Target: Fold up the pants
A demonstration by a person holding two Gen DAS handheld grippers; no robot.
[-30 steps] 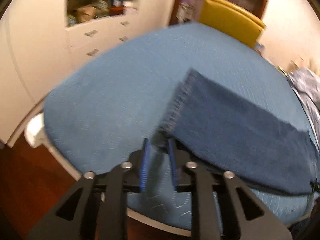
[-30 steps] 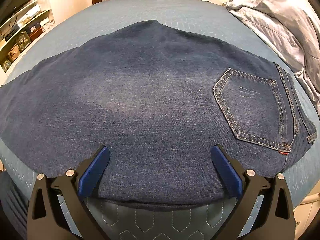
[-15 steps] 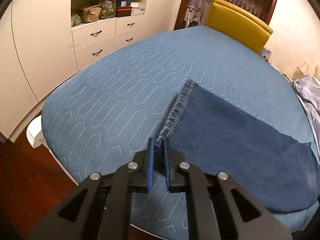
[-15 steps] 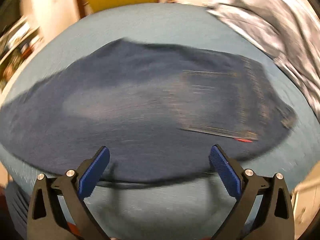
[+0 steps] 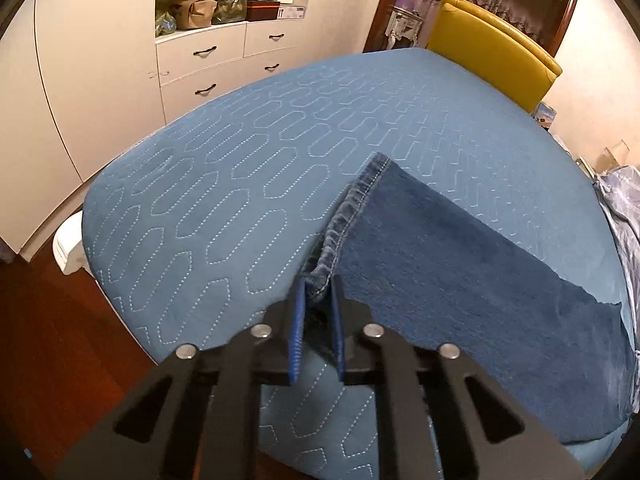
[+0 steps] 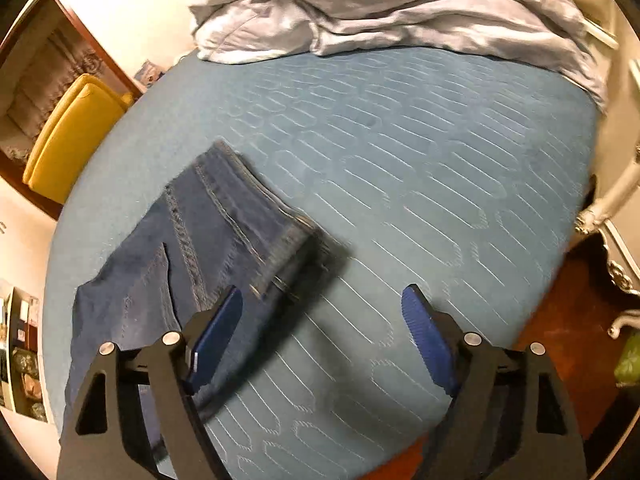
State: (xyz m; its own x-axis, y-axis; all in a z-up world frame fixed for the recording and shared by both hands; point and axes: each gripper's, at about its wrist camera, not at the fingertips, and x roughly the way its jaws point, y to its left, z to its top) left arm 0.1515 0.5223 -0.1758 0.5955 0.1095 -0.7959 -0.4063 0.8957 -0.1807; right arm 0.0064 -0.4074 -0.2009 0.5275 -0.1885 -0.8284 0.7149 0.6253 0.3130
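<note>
Dark blue jeans point(image 5: 460, 280) lie flat on a blue quilted bed point(image 5: 240, 184). In the left wrist view my left gripper point(image 5: 318, 312) is shut on the near corner of the leg hem point(image 5: 344, 220), which is bunched between the blue pads. In the right wrist view the waistband end of the jeans point(image 6: 224, 232) lies at the left. My right gripper point(image 6: 320, 320) is open and empty above the bed, just right of the waistband corner; its left finger point(image 6: 216, 336) overlaps the denim.
A crumpled pale duvet point(image 6: 380, 4) lies at the far side of the bed. A yellow chair point(image 5: 492, 52) stands beyond the bed. White drawers and shelves point(image 5: 216, 52) line the left wall. Dark wood floor point(image 5: 60, 340) shows past the bed edge.
My right gripper has swung from over the seat of the jeans toward the waistband end, still open. My left gripper stays shut on the hem corner, which has lifted and bunched slightly.
</note>
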